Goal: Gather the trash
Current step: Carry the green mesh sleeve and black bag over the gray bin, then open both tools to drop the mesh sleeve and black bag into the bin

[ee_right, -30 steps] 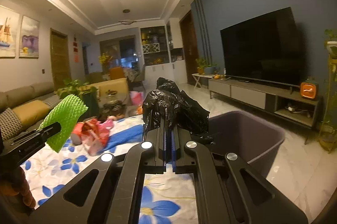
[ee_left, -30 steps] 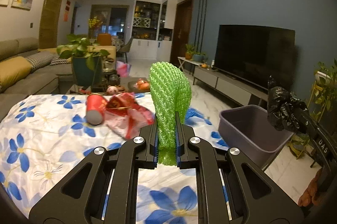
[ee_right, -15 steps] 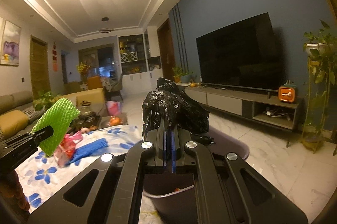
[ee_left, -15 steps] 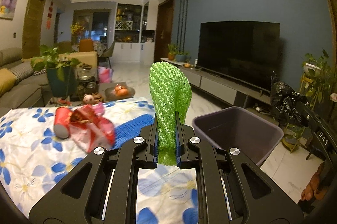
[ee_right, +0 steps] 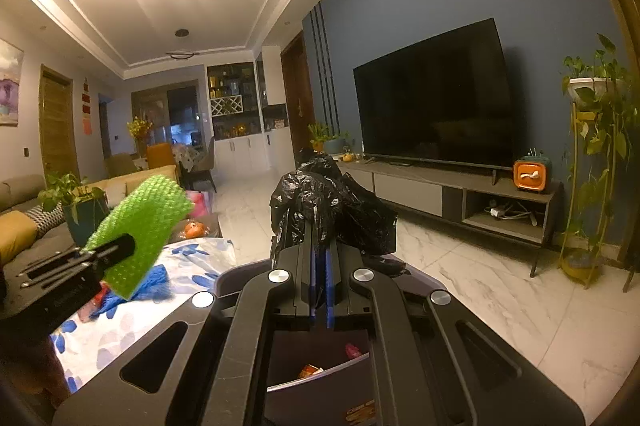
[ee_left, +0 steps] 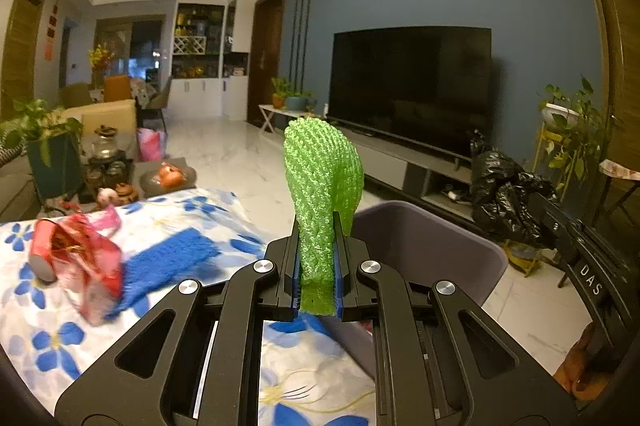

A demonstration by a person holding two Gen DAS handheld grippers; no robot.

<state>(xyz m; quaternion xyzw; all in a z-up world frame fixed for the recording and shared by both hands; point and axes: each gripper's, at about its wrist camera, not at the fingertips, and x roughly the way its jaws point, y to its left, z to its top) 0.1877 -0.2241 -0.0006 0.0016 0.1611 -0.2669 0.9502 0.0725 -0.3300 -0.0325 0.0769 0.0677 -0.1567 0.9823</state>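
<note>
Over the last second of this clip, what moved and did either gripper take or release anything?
Both hands carried their loads from over the flowered tablecloth toward the purple bin. The right gripper now sits above the bin's opening, with trash visible inside; the left gripper has reached its near rim. Nothing was taken or released: the left is clamped on the green foam net as before, the right on the black plastic bag. The red wrapper stays on the table.

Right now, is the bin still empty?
No: the right wrist view shows wrappers already lying inside the grey bin.
</note>
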